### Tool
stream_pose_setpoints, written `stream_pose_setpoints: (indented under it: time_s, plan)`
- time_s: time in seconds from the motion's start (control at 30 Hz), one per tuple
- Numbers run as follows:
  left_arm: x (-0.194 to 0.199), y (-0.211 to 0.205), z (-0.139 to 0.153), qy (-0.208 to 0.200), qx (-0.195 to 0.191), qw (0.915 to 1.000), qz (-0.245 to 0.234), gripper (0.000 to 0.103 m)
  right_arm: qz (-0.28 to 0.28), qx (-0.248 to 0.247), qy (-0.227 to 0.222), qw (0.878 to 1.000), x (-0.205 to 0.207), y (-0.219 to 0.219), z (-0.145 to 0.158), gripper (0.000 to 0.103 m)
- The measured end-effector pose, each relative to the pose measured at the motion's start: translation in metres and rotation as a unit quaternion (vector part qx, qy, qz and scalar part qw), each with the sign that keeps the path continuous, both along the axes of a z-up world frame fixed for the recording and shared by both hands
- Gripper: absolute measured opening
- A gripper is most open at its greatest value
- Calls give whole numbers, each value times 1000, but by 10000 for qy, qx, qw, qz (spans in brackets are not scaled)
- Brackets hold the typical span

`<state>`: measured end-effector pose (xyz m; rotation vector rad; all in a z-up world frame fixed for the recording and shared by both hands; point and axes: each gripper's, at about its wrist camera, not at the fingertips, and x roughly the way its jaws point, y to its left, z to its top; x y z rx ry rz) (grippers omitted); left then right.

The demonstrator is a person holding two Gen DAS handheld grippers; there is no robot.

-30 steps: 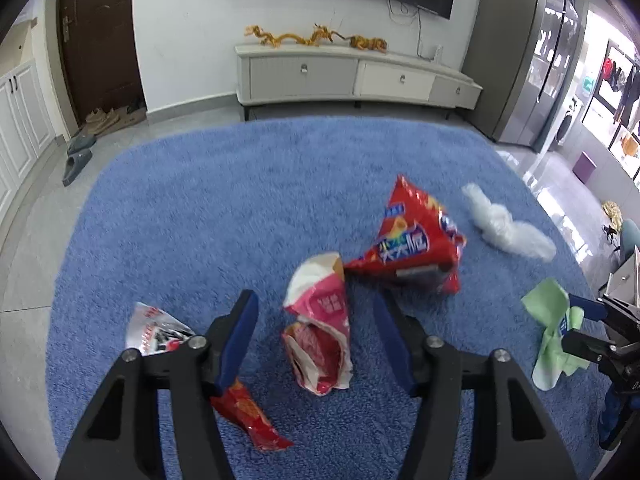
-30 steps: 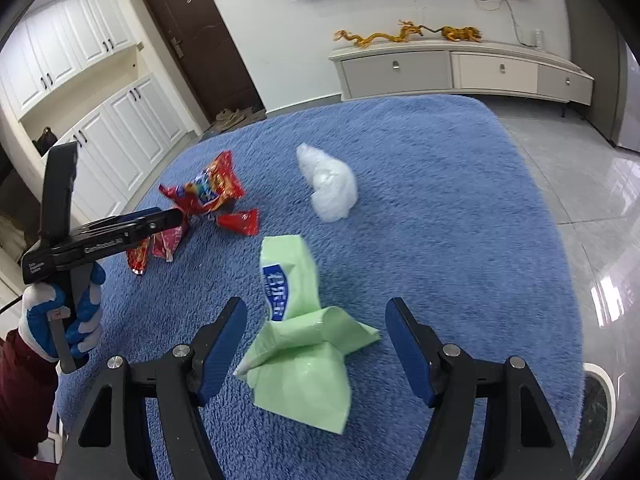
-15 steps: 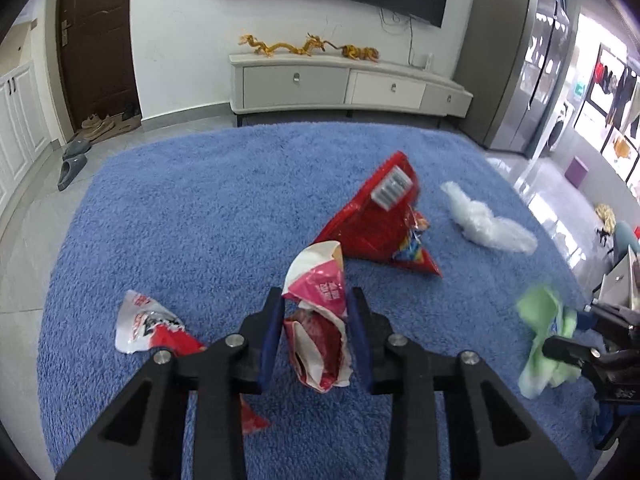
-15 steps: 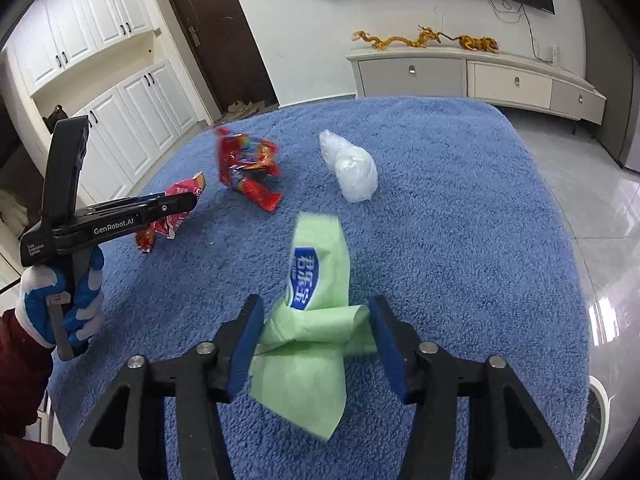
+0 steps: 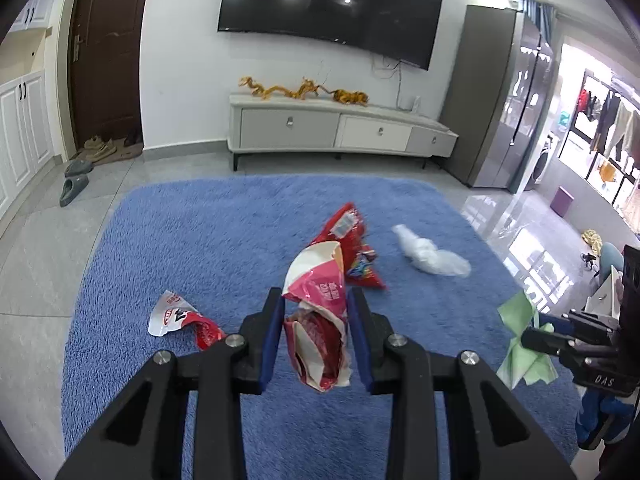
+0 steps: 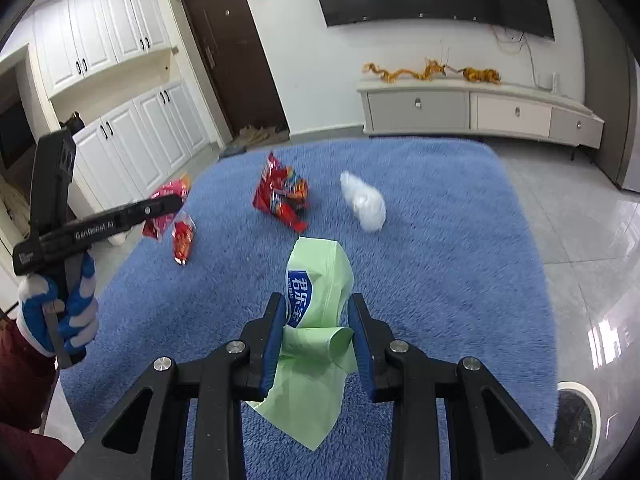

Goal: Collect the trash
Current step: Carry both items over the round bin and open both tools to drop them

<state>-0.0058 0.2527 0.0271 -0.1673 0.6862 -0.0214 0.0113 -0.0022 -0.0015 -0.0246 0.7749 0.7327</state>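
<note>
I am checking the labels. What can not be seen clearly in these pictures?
- Trash bin: in neither view.
- Red bag, left view: partly behind the pink wrapper.
- Green wrapper, left view: partly behind the right gripper.
- White bag, right view: blurred.

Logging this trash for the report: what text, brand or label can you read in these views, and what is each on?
"GenRobot.AI": side of the left hand-held gripper.
"DAS": body of the right hand-held gripper.
Blue label on the green wrapper: Chinese characters, small print unreadable.
Pink-and-white wrapper, red snack bag, red-and-white wrapper: print too blurred.
</note>
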Motion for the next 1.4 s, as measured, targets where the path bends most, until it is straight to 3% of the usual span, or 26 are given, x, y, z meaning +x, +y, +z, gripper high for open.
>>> stream_pose_setpoints:
  time_s: [0.23,0.5,0.63,0.77,0.87,1.0,1.13,1.2,1.27,1.4]
  plan:
    - [-8,-31,22,-274,-51,9990,-339,31,-323,292,-366,9984,-13,-33,29,30]
    - [17,-120,30,-215,49,9916,-1276,31,-1343,523,-497,9883,-11,-114,31,30]
    - [35,-192,25,-91,170,9795,-2003,31,-2023,546,-368,9771,-10,-170,20,30]
    - [46,-258,17,73,286,9642,-2635,31,-2788,592,1,9585,-9,-230,-3,30]
    - [57,-315,7,245,364,9488,-3128,31,-3151,586,195,9470,-9,-263,-17,30]
    - [69,-369,-7,489,340,9346,-3508,32,-3480,567,477,9346,-6,-299,-38,33]
    - [76,-411,-21,773,202,9237,-3747,33,-3732,589,719,9231,1,-318,-56,42]
    - [81,-429,-30,921,151,9189,-3833,37,-3824,684,836,9177,0,-329,-66,52]
    - [84,-437,-36,1018,69,9170,-3855,53,-3911,644,893,9137,-2,-338,-73,57]
    - [90,-449,-40,1096,20,9160,-3858,55,-4012,655,957,9086,-9,-349,-82,57]
